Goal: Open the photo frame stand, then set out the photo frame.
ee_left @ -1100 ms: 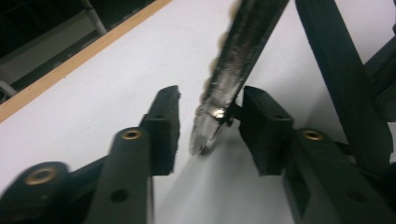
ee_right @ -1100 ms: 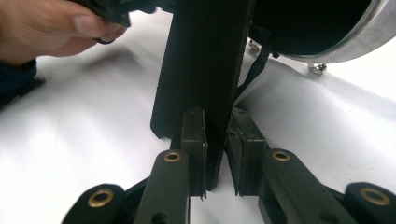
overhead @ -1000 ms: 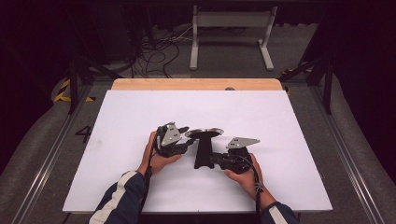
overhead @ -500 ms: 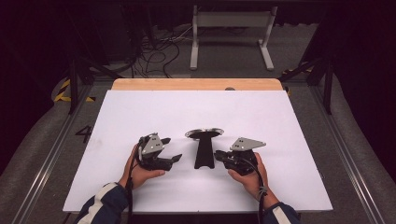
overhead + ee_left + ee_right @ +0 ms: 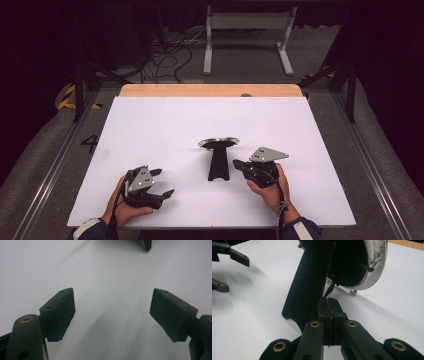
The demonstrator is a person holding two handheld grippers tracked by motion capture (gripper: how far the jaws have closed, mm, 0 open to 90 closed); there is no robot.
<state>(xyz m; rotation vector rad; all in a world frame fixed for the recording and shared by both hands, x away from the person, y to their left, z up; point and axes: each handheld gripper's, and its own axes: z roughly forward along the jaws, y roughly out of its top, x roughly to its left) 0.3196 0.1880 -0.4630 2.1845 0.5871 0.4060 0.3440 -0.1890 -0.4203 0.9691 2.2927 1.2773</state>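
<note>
Black stand (image 5: 219, 162) is pinched by its thin strap in the right gripper (image 5: 239, 164); the left gripper (image 5: 162, 182), jaws just spread and empty, is parked at near left.

Black stand (image 5: 219, 161) with a round metal-rimmed disc head: lies flat on the white table (image 5: 150, 125), near-centre, disc end far, flared black foot near. A thin black cord (image 5: 329, 291) hangs from the disc's underside.
</note>
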